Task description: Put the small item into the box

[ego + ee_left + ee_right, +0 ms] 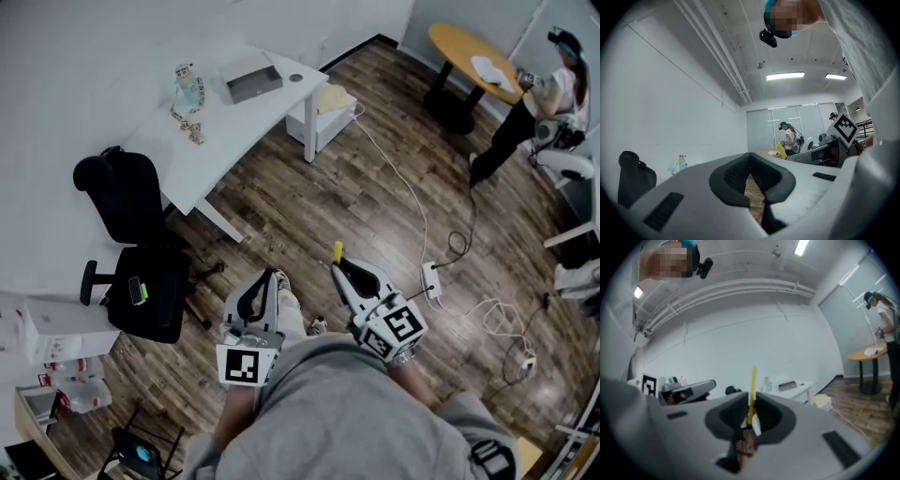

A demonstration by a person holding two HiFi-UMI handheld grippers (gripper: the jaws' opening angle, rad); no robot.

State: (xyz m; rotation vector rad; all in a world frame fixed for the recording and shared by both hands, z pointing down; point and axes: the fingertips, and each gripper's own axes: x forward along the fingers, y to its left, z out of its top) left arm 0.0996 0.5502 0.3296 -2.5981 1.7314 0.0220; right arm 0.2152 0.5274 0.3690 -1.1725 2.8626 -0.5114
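The small item, a thin yellow strip (753,390), stands upright, pinched between the two jaws of the right gripper (751,411). Its top sticks out above the jaw tips. In the head view only that short yellow tip (337,251) shows past the gripper's nose. Lower down between the pads, a brownish blurred mass sits against the strip, too soft to identify.

The left gripper (750,168) has its jaws drawn together with nothing between them. Only a narrow wedge of the wooden floor (753,187) shows through the gap. Both grippers are held close to the person's grey sweatshirt (347,412), well above the floor. The left gripper (270,278) is just beside the right gripper (339,267).

The box (253,82), grey and shallow, lies on the white desk (225,141), well away from the item. In the right gripper view the box (787,386) appears small behind the jaws, its inside not visible. A small toy figure (187,89) stands on the same desk, its details hard to read.

A black office chair (131,206) stands by the desk. Another person (553,94), partly cut off by the frame edge, stands at a round wooden table (469,56).
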